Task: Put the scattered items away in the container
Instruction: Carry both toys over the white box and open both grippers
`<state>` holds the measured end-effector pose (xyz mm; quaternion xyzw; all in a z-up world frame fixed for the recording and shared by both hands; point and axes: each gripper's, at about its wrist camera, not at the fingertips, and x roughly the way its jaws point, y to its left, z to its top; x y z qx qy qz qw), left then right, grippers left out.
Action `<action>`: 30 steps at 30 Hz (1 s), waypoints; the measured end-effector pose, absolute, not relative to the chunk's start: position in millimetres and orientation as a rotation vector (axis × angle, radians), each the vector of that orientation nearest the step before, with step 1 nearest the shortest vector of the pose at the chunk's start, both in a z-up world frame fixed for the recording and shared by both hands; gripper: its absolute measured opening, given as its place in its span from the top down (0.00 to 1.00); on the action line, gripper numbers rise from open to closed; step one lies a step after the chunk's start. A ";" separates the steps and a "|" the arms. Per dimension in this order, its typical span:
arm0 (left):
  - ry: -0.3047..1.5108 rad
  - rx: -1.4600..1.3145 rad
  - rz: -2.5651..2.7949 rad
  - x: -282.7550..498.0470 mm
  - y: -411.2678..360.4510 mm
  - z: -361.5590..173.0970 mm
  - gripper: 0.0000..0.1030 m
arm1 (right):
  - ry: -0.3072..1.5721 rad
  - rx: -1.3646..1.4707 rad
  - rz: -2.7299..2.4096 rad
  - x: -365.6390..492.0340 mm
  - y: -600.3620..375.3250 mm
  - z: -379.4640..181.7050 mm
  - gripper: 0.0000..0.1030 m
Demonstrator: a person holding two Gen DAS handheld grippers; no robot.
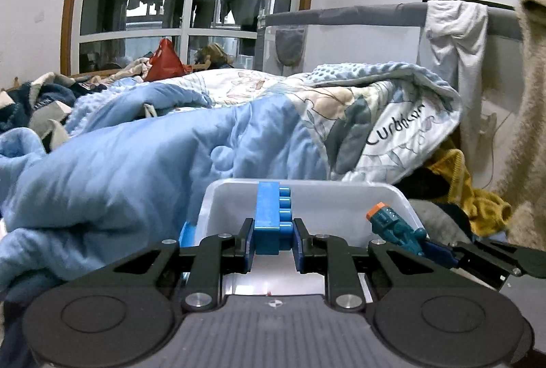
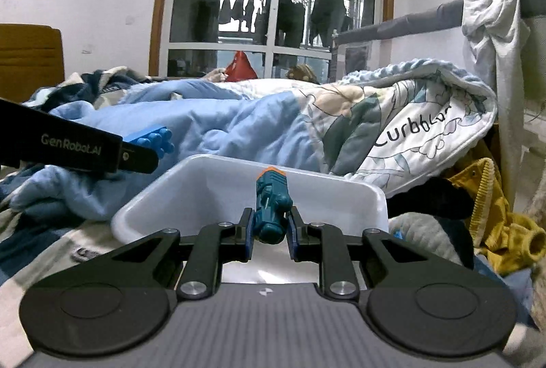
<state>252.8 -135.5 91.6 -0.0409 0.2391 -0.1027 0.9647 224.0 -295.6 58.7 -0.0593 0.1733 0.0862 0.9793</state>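
white plastic container (image 2: 341, 197) looks empty; our left hand-held gripper (image 1: 273, 238) clamps a blue studded brick (image 1: 271, 218), right hand-held gripper (image 2: 269, 228) a teal orange-tipped toy (image 2: 271, 207), neither dropped yet.

Handheld gripper hardware.
Each gripper (image 1: 273, 243) (image 2: 269, 231) had black linkage arms, silver screws, blue-padded fingers (image 1: 247, 245), round black discs and a ribbed grey base; white "GenRobot.AI" lettering marked one.
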 end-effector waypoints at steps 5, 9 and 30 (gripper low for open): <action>0.531 -0.072 -0.211 288.4 -145.7 72.1 0.76 | 0.403 -0.108 0.155 258.9 -302.8 44.4 0.79; 0.578 -0.048 -0.209 306.3 -153.0 55.2 0.76 | 0.429 -0.104 0.139 274.3 -306.2 35.6 0.79; 0.581 -0.009 -0.161 262.2 -136.5 63.8 0.28 | 0.380 -0.172 0.108 254.1 -298.7 44.6 0.29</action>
